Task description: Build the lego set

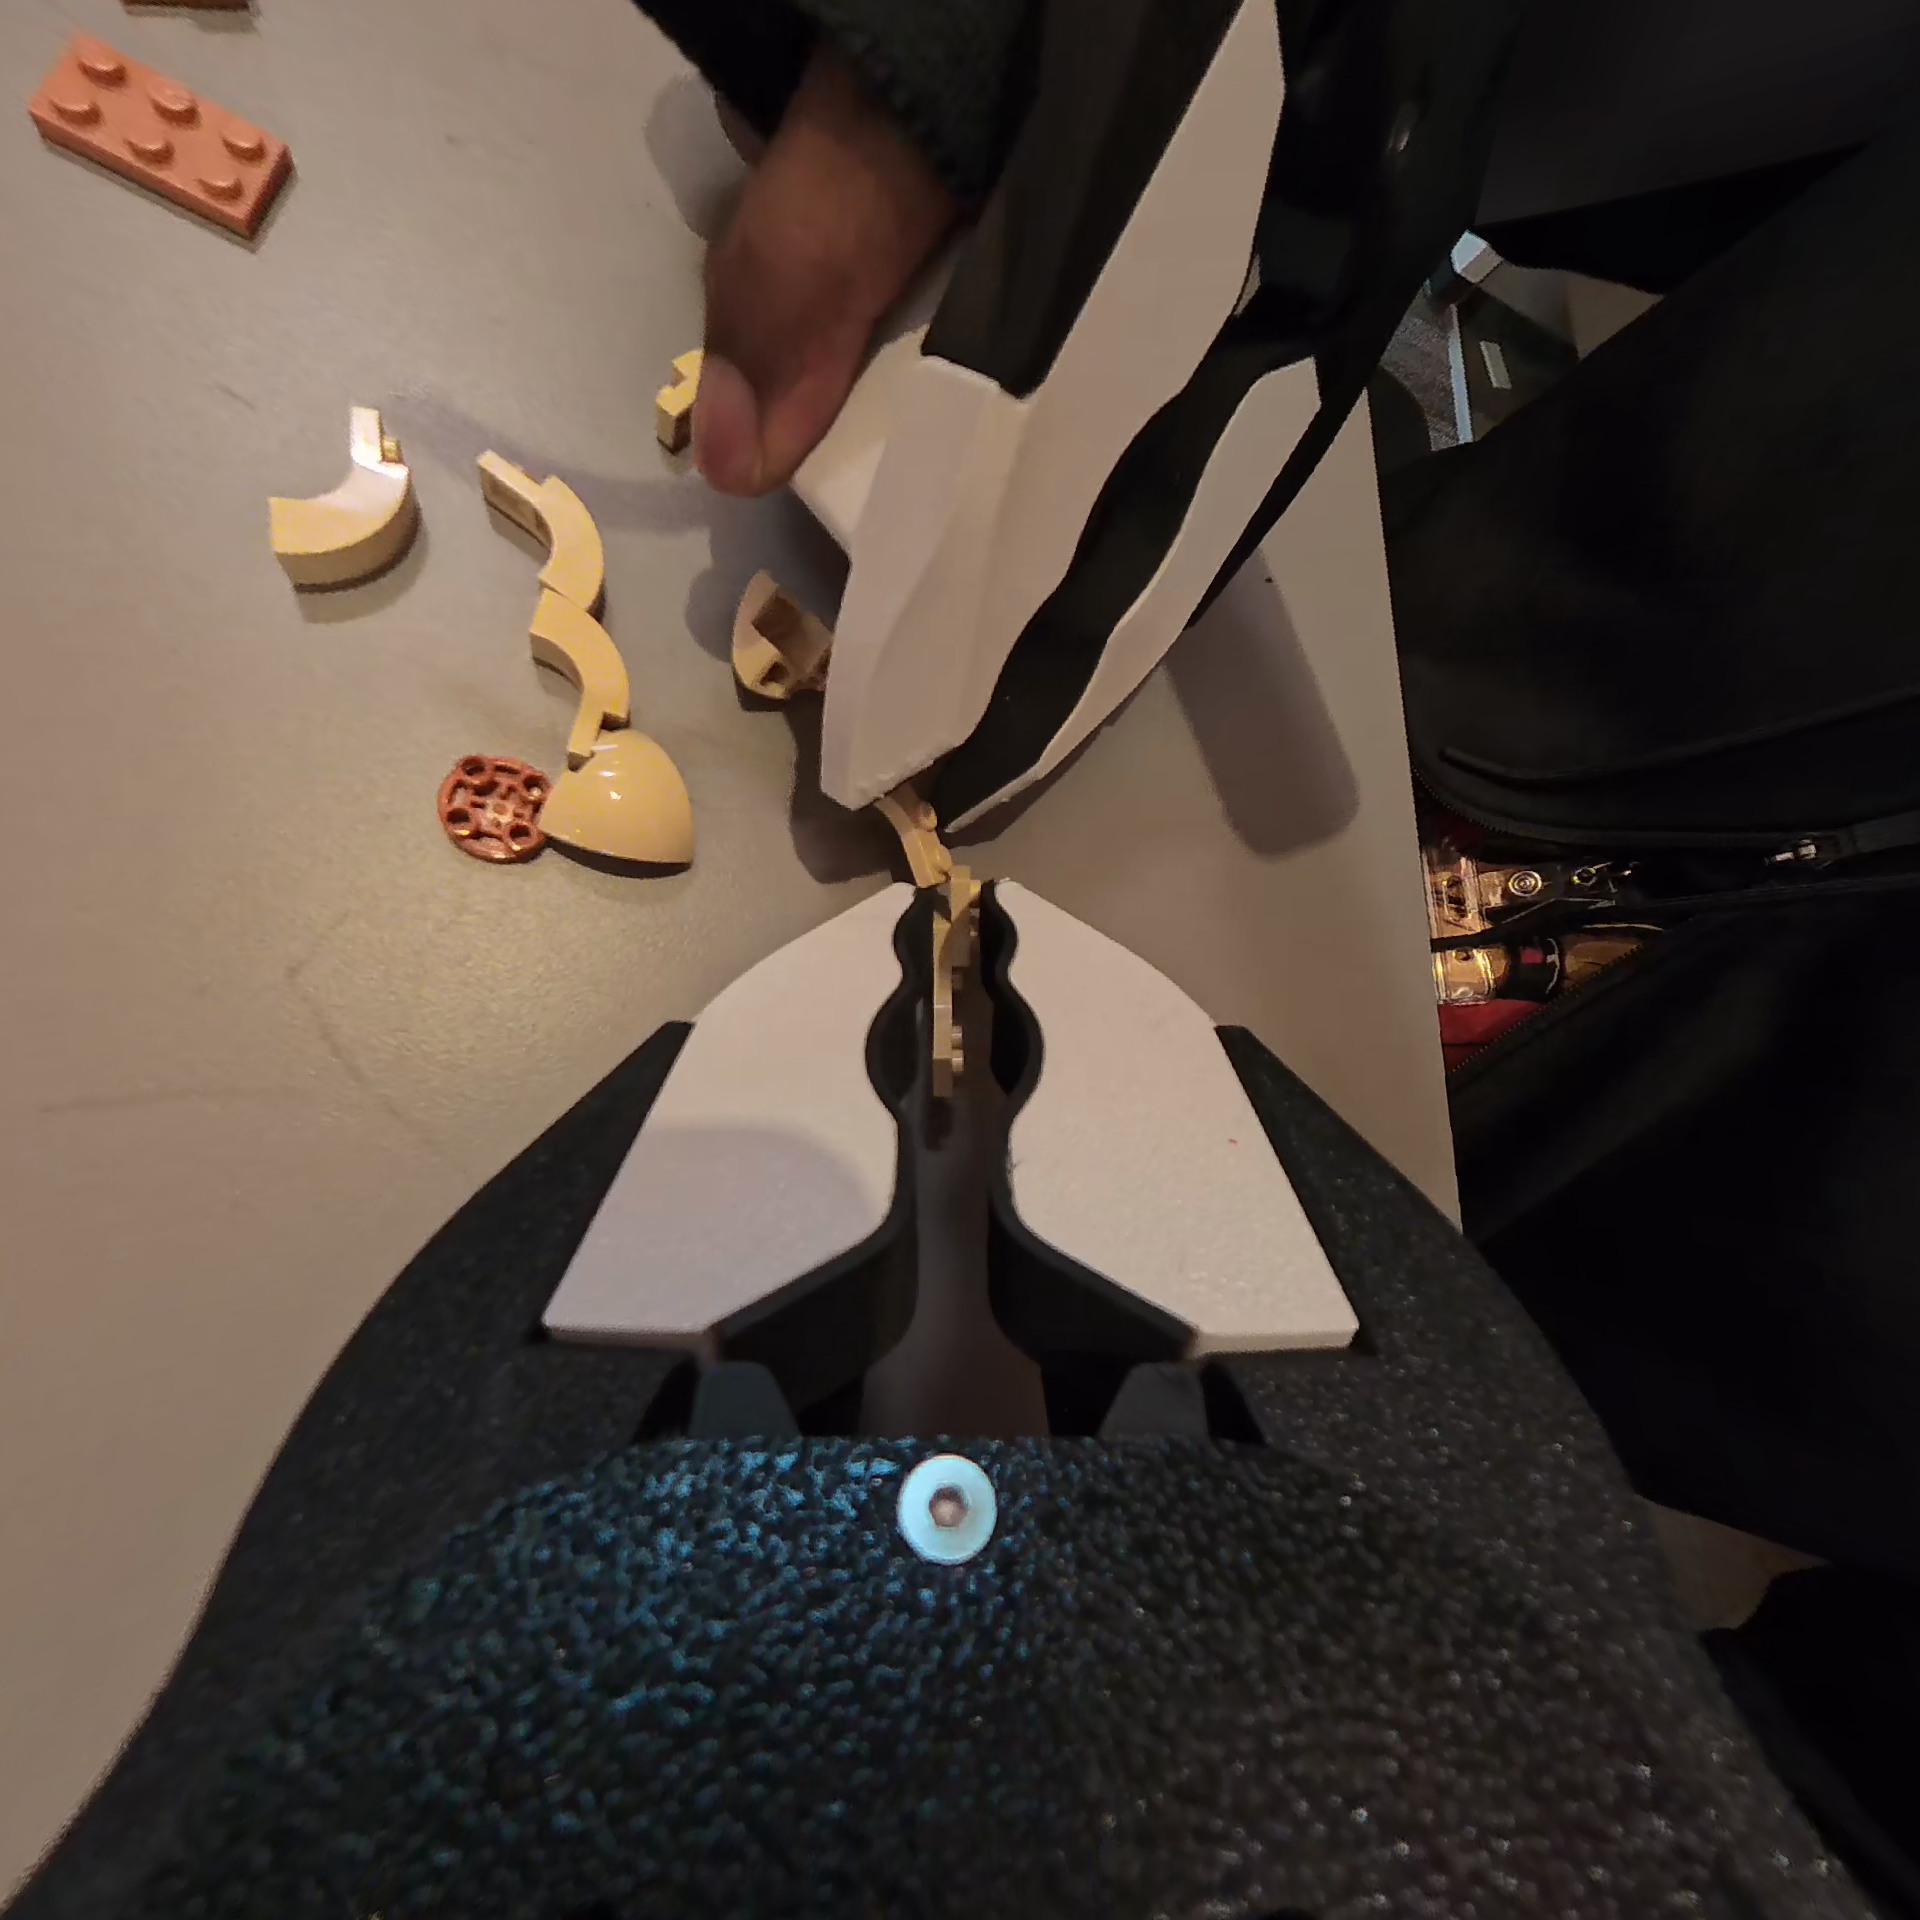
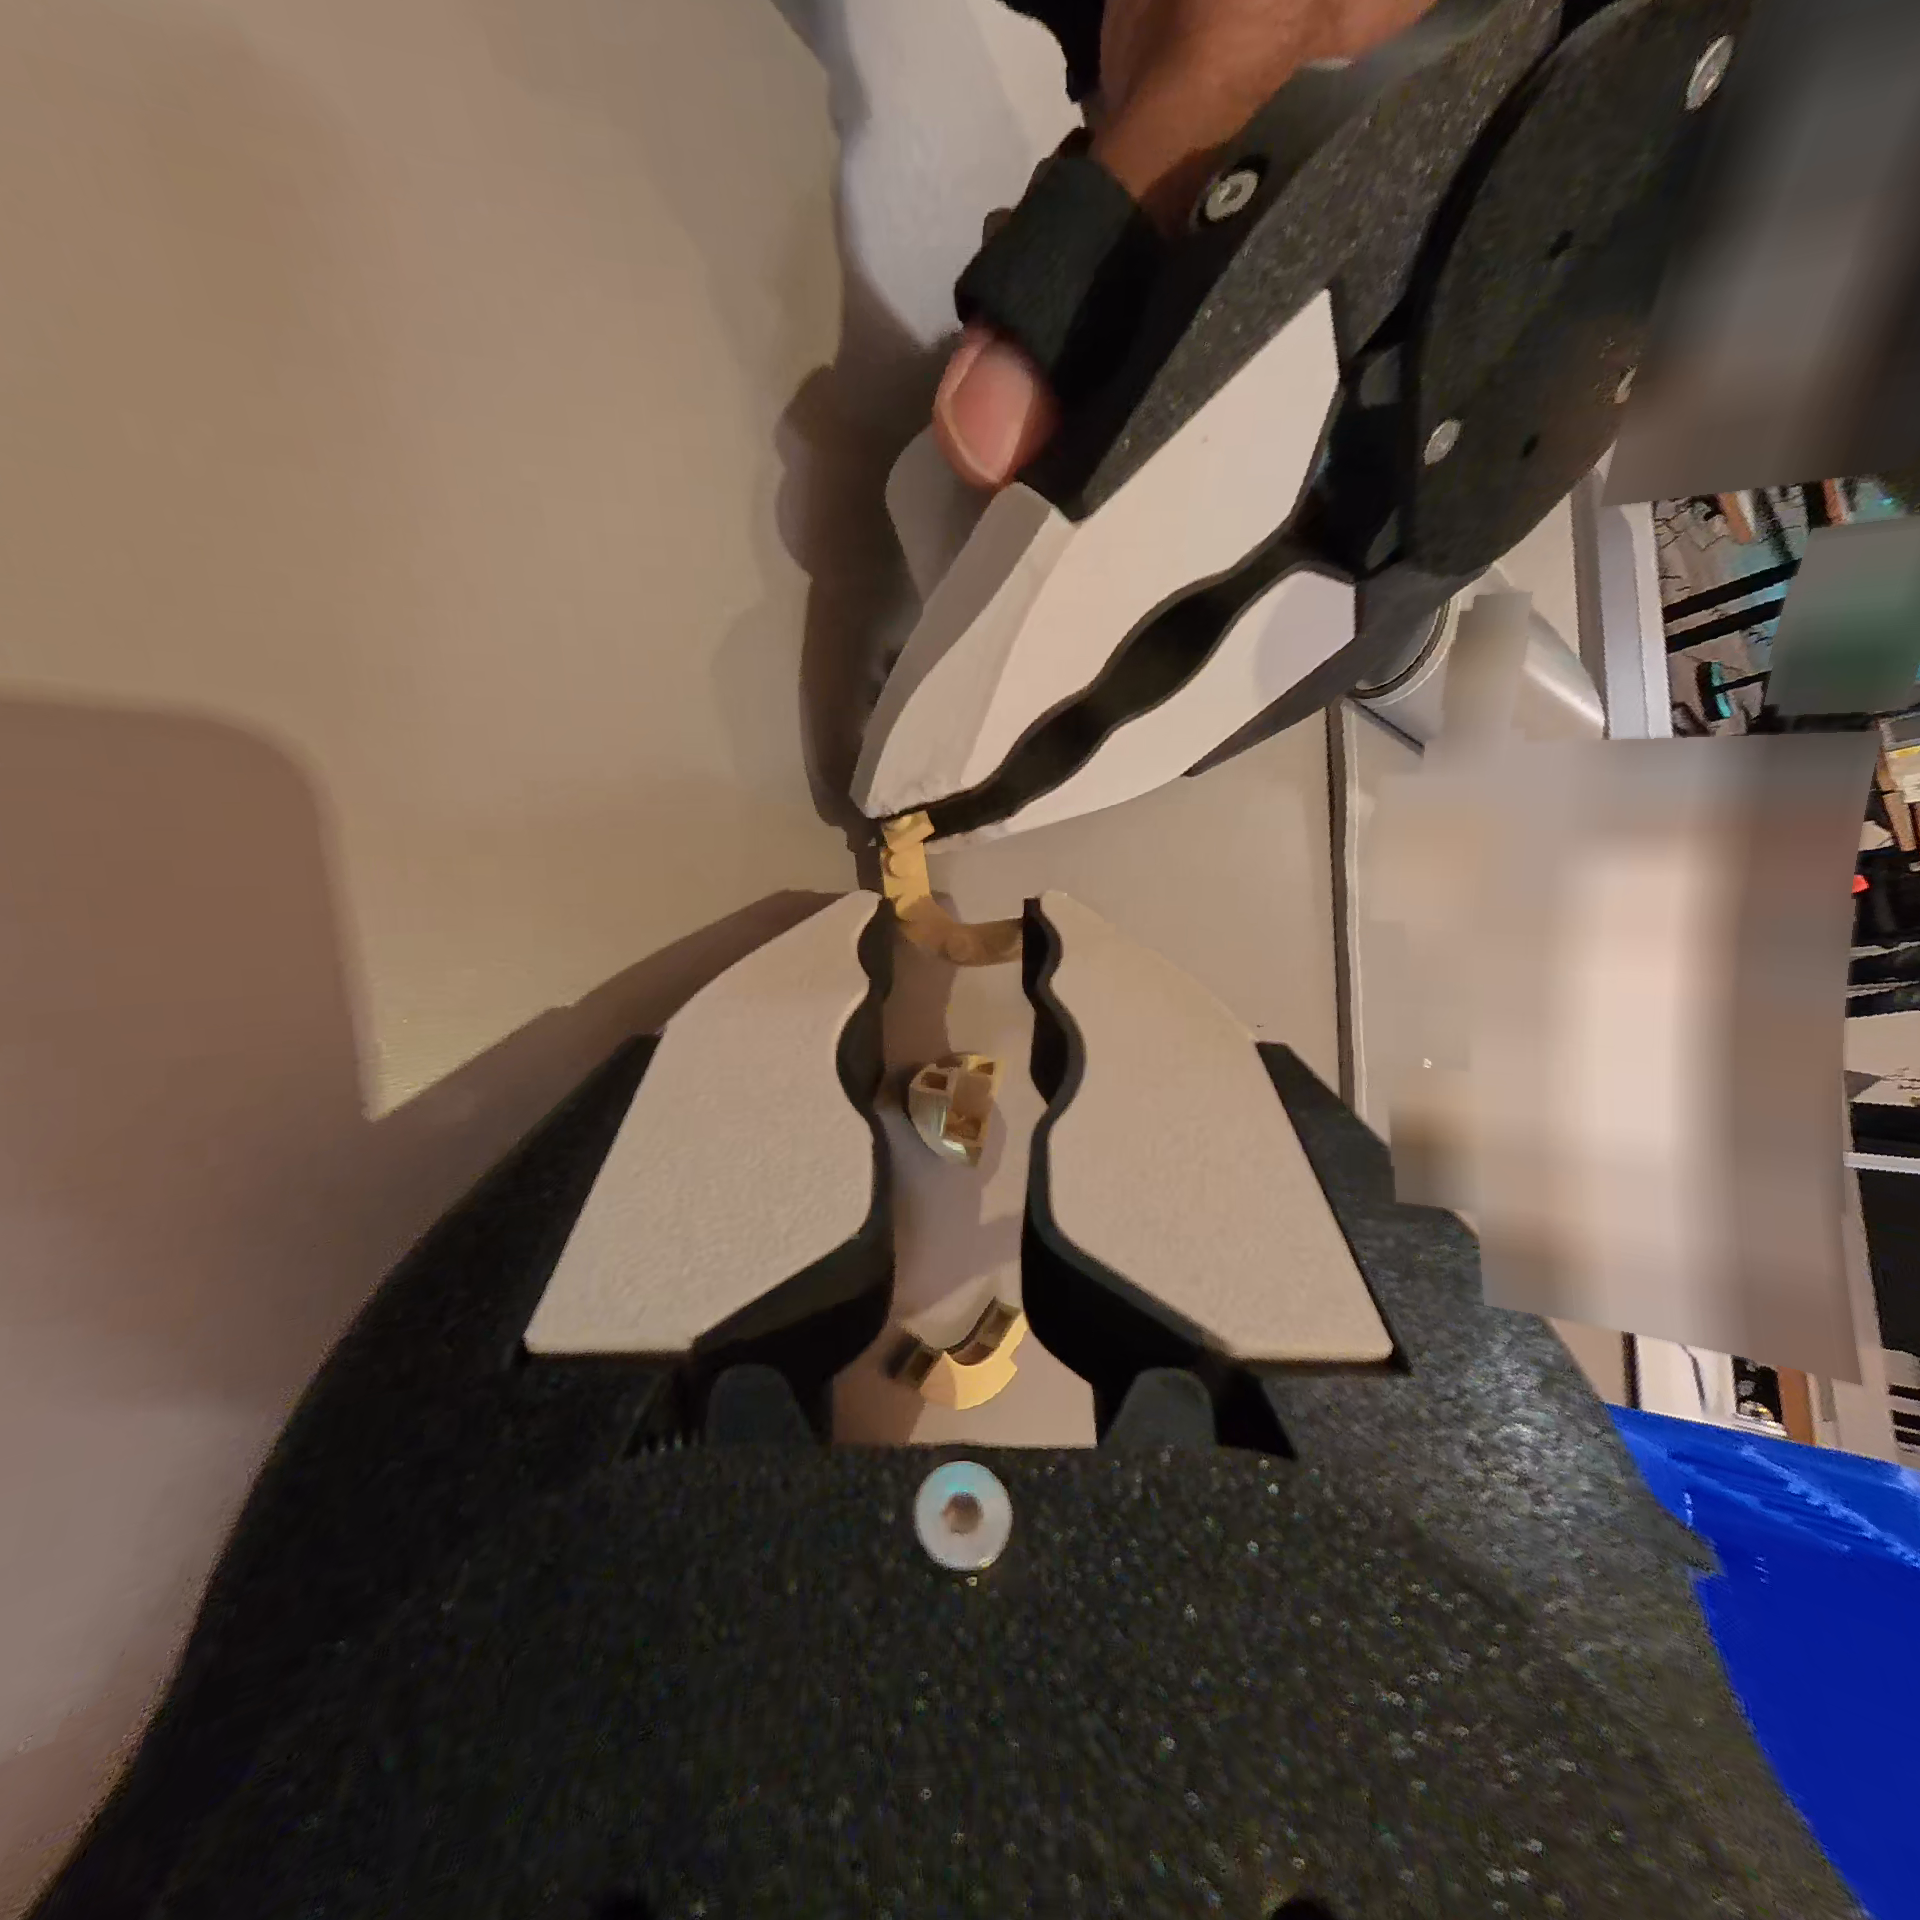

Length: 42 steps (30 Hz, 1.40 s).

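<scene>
Left gripper (image 1: 951, 914): fingers pinching a tan curved piece (image 1: 954, 997).
Right gripper (image 2: 951, 914): fingers spread around that piece's far end (image 2: 951, 940), grip uncertain.
Beyond the piece: loose tan arches (image 1: 571, 561), dome (image 1: 623, 810), brown plate (image 1: 156, 135) on table (image 1: 260, 1039).
Progress: early; most parts unjoined.

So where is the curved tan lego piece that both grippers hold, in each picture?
Left wrist view: curved tan piece at centre, edge-on between the left hand-held gripper tips.
Right wrist view: centre, spanning the right hand-held gripper tips.
Shared landmark: the grey table.
</scene>
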Each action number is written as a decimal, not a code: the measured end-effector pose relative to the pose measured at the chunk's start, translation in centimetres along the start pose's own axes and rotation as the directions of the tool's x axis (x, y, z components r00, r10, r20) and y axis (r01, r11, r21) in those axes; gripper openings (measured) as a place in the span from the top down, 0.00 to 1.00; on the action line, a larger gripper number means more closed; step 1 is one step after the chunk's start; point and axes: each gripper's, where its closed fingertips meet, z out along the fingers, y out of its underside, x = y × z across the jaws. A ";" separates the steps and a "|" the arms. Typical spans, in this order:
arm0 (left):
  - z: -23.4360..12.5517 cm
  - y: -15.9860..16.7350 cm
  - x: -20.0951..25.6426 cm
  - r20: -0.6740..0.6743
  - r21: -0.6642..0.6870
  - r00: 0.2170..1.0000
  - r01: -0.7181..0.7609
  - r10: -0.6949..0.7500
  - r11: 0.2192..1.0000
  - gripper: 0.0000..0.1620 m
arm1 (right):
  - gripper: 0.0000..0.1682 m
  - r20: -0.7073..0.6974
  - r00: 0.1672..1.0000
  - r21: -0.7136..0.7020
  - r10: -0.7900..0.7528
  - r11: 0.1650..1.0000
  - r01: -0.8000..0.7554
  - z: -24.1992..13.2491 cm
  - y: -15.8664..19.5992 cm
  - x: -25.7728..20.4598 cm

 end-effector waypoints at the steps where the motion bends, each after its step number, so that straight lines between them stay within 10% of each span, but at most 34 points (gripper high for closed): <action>1: 0.0 0.0 0.0 0.003 0.002 1.000 0.003 -0.003 1.000 0.95 | 0.86 -0.011 1.000 0.002 -0.008 1.000 0.008 0.0 0.0 0.0; 42: -0.5 -0.3 -1.1 0.170 -0.043 0.919 -0.354 0.356 0.934 0.93 | 0.88 -0.191 0.940 0.081 -0.283 0.950 0.302 -0.4 -1.3 0.4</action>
